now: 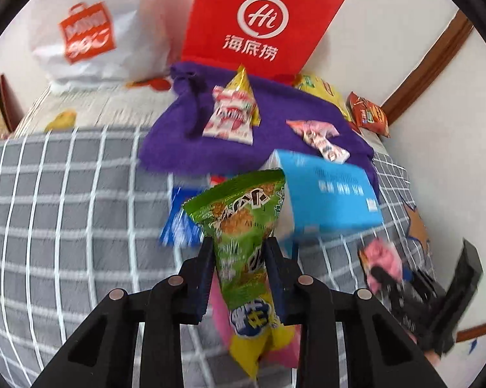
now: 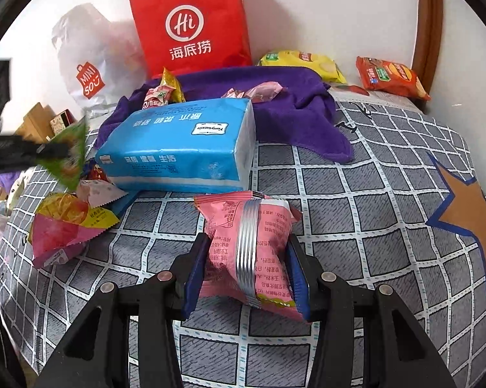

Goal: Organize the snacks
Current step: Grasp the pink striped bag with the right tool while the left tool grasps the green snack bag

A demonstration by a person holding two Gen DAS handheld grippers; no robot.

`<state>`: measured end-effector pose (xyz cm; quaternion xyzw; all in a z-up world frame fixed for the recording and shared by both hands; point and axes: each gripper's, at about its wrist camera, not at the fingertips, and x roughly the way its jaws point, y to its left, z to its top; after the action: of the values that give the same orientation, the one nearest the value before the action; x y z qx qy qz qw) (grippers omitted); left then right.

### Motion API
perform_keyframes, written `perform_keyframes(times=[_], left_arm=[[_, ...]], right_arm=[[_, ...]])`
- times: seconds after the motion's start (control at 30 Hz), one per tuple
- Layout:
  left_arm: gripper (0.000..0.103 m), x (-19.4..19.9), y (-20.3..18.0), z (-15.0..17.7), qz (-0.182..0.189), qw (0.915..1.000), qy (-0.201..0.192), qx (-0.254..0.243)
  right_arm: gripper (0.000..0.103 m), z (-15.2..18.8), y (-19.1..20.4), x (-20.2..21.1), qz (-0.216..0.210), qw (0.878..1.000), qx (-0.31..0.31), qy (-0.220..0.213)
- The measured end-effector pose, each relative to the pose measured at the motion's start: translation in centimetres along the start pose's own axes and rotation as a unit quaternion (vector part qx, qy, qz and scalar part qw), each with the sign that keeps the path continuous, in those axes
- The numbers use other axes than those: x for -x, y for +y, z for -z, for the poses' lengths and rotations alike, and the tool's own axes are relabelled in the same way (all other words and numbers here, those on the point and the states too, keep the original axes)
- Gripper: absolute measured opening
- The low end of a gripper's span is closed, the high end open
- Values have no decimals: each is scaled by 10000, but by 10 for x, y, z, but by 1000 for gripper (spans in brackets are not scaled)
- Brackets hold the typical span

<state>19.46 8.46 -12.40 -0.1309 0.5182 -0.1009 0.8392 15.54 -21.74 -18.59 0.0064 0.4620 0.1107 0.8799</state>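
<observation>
My left gripper (image 1: 239, 258) is shut on a green and yellow snack packet (image 1: 239, 226) and holds it above the checked bed cover. The same packet (image 2: 67, 158) and the left gripper show at the left edge of the right wrist view. My right gripper (image 2: 248, 258) is shut on a pink snack packet (image 2: 248, 245), silver seam up, above the cover; it also shows at the right of the left wrist view (image 1: 380, 258). Small snack packets (image 1: 231, 113) lie on a purple towel (image 1: 178, 142). More packets (image 2: 65, 223) lie at the left.
A blue tissue pack (image 2: 181, 148) lies mid-bed against the purple towel (image 2: 301, 116). A red Haidilao paper bag (image 2: 191, 22) and a white Miniso bag (image 2: 88, 64) stand at the wall. A yellow packet (image 2: 304, 61) and an orange packet (image 2: 391, 76) lie far right.
</observation>
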Motion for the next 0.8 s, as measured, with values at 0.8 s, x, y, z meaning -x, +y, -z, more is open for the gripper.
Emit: perform_keyframes(times=[0.8], left_arm=[[44, -56, 2, -6, -336, 9994, 2, 74]], right_arm=[[56, -4, -14, -22, 61, 9991, -354, 233]])
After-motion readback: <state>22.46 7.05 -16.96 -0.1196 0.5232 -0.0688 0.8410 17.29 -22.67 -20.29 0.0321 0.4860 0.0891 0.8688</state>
